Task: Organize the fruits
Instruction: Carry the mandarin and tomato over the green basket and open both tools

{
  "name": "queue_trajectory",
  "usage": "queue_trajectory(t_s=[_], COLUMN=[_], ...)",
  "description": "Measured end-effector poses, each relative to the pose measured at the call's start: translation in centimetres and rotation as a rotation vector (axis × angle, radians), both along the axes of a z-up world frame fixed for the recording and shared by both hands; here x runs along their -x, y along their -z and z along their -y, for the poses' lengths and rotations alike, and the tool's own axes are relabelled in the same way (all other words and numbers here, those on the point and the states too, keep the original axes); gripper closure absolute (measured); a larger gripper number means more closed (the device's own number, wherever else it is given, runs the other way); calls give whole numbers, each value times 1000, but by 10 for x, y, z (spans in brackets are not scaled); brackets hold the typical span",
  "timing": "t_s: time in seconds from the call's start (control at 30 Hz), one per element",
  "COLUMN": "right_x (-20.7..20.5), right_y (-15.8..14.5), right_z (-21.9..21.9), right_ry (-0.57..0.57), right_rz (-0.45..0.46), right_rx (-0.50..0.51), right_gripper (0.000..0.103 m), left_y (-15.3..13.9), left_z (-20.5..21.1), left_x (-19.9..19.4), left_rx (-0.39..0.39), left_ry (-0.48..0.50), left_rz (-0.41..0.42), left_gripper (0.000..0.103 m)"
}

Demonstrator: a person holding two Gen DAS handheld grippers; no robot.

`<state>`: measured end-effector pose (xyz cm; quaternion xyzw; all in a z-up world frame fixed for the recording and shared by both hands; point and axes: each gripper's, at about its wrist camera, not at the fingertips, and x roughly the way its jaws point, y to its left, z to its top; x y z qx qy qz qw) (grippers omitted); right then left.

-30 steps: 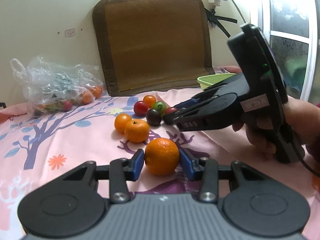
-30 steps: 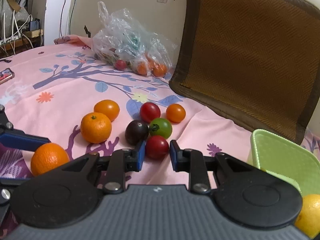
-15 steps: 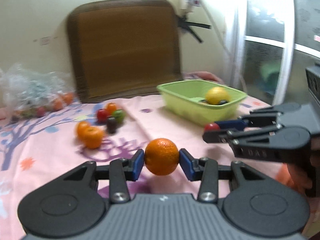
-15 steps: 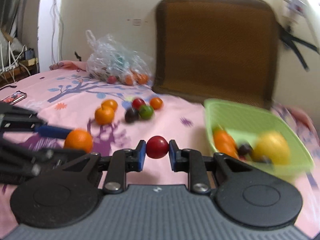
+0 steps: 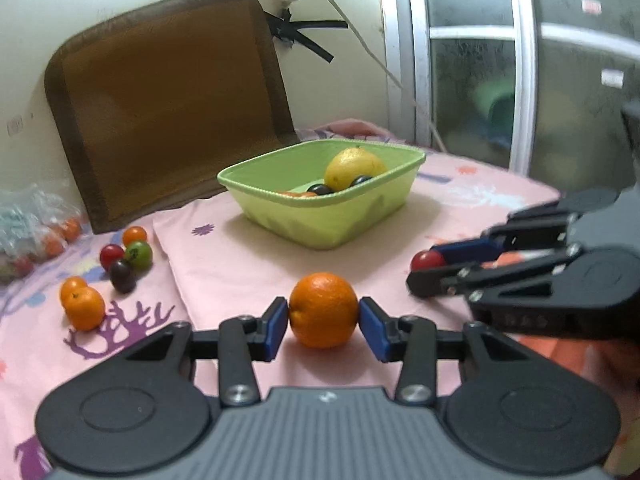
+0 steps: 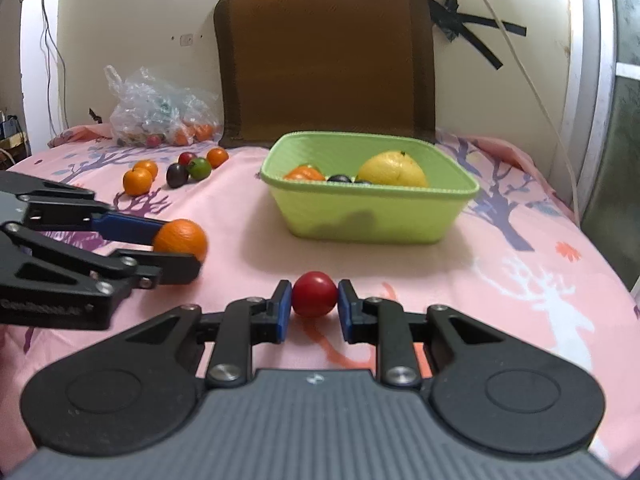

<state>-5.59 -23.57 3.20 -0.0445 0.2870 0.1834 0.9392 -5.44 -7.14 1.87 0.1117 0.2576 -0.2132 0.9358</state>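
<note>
An orange is pinched between the blue pads of the left hand-held gripper, held above the pink patterned cloth in front of the green basket. The right hand-held gripper clamps a red cherry tomato, also short of the basket (which already holds a yellow citrus, an orange fruit and dark ones). Loose tomatoes and small oranges lie to the left, near a plastic bag by the brown cushion
</note>
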Motion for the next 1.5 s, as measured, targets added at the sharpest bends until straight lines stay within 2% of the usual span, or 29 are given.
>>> queue_trajectory(t_s=[0.2,0.4,0.43,0.47,0.53,0.73,0.83,0.97,1.13,1.27,1.33,1.5], right_x=[2,1,1,1,2,-5,-23,-46,-63,-67,-68,-66], right_y=[1,2,2,1,0,-20,-30,-32,-24,-20,-19,-22], right_z=[4,6,7,6,6,13,16,12,3,2,4,7], right_ry=[-6,-9,-10,-9,1,52,70,76,72,84,95,106], right_rz=[-8,-16,-16,-15,3,135,174,187,183,184,183,194], right_rx=[-15,-27,-28,-29,-27,-61,-80,-95,-77,-75,-80,-107], right_gripper=[70,70,70,75,76,76,76,76,75,74,69,69], left_y=[0,1,0,-2,-11,-52,-63,-62,-47,-37,-41,-72], left_z=[2,2,2,1,-1,-1,7,18,27,29,28,-2], left_x=[3,-2,-2,-4,-8,-51,-80,-119,-151,-161,-161,-146], left_rx=[-17,-8,-3,3,18,103,109,120,93,84,95,159], left_ry=[1,3,3,2,-4,0,17,14,-10,-28,-36,-89], left_rz=[-6,-12,-12,-8,10,33,36,-21,-77,-92,-84,-4], left_gripper=[63,64,65,65,65,64,64,64,63,59,50,51])
